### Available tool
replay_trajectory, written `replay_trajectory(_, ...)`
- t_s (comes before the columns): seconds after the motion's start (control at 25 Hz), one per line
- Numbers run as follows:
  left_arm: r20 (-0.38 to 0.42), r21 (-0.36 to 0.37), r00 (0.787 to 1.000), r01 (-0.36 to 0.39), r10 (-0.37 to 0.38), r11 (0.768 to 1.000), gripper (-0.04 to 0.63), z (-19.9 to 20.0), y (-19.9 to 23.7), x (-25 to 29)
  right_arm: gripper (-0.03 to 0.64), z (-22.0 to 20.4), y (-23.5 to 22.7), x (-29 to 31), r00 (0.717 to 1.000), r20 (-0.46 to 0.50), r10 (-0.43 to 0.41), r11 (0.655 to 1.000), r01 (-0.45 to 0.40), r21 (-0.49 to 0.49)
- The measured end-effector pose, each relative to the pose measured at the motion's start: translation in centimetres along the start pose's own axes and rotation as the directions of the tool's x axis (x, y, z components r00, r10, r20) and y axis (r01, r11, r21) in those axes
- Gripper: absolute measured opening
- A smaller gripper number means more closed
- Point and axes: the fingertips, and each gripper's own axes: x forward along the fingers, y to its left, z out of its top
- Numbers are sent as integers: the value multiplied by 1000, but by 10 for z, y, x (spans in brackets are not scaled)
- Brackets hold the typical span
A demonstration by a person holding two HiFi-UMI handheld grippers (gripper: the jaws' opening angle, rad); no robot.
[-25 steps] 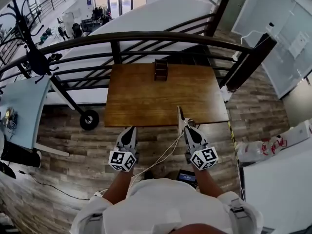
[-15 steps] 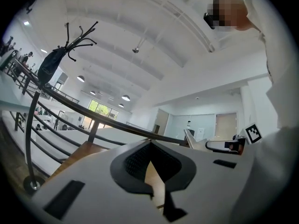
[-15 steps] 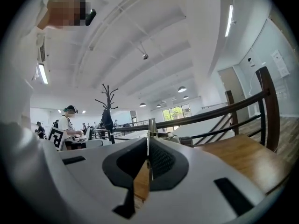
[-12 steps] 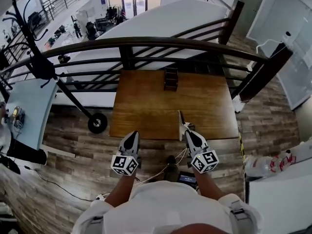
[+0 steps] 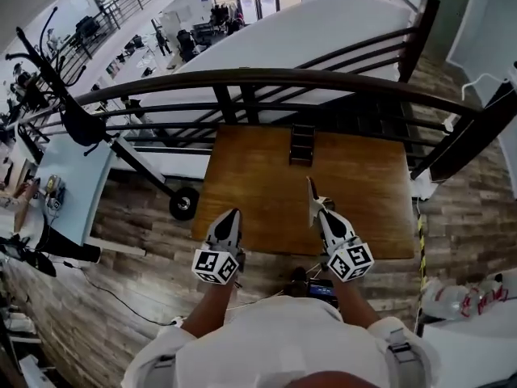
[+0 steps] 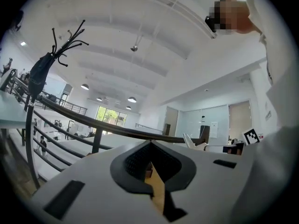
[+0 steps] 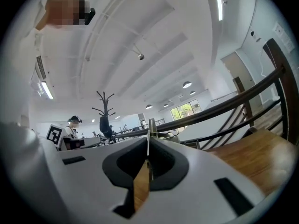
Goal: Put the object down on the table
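My right gripper (image 5: 318, 207) is shut on a thin white flat object (image 5: 310, 187), which sticks up past the jaw tips, edge-on, over the near right part of the wooden table (image 5: 258, 176). The right gripper view shows the same thin object (image 7: 148, 141) pinched between the closed jaws. My left gripper (image 5: 233, 215) is shut with nothing in it, its tips just over the table's near edge. In the left gripper view its jaws (image 6: 150, 146) meet in a point.
A small dark rack (image 5: 301, 144) stands at the table's far edge, against a dark metal railing (image 5: 323, 79). A light blue table (image 5: 73, 192) and a coat stand (image 5: 77, 115) are to the left. A black wheel (image 5: 184, 203) sits by the table's left corner.
Both grippers have moved forward, from in front of the table to over its near edge. The right gripper still grips the thin object.
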Motion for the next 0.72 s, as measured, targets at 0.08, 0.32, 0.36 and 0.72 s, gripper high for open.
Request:
replay_trajectory(0.08,4,14,1000,-29,29,999,14,4,6,13,26,1,-13,18,1000,-2,25,1000,-25,12)
replay_trajectory(0.32,18,14,992,-123,123,992,14,10,3,56,26,24,-66,60,995,-1,102,995,-102,16)
replay_trajectory(0.36,21,18,991,-134,133,991,14,13,5,57,26,28,-68,66,994,3,110,994,-110,17)
replay_trajectory(0.72,51,-6,982,-184,184,983,14,19,46,67,26,28,-68,116,988,-11,155,988,-155,17)
